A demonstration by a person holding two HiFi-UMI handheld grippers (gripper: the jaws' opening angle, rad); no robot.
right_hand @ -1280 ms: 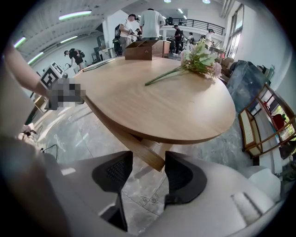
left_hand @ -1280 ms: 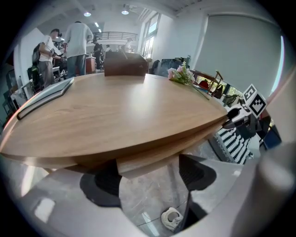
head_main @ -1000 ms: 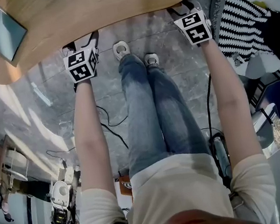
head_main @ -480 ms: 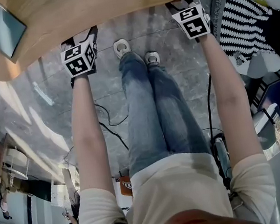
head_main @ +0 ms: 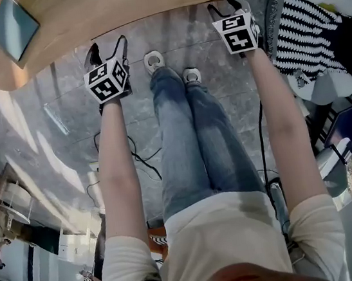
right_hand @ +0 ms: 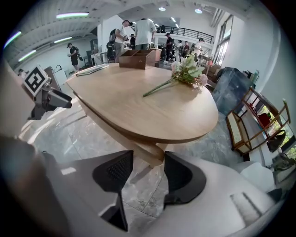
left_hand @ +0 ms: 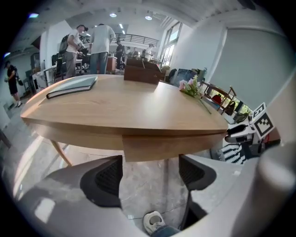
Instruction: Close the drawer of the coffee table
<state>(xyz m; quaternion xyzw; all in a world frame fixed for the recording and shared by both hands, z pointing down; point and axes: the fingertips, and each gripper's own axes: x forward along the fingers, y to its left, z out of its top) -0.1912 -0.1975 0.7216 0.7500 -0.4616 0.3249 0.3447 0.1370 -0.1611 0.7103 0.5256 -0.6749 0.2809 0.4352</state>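
Grey marble floor [head_main: 52, 141] runs under everything, with an open workshop hall and a few people standing far behind the furniture. Ahead of both tools stands the oval wooden coffee table [left_hand: 138, 102]. I am holding the left gripper [left_hand: 150, 173] just short of its near edge, tilted downward, its two dark pads wide apart and nothing between them but floor. The drawer [left_hand: 152, 147] sits directly beyond that gap, a plain wooden front hanging under the table's edge band; the pads are clear of it. From this side its face looks close to flush with the band, though I cannot tell whether it is fully in. The right gripper [right_hand: 143, 173] is off to the right of the left one, near the table's narrower end, jaws also spread wide and empty. In its view a corner of the drawer box shows under the rim just past the jaws, not touching them. Farther out on the tabletop lie a closed notebook [left_hand: 71, 86], a wooden box [right_hand: 136, 59] and a spray of flowers [right_hand: 182, 74]. Below the left gripper I can see one white shoe [left_hand: 153, 221], and a striped cushion [head_main: 306, 27] lies to the right of the right gripper.
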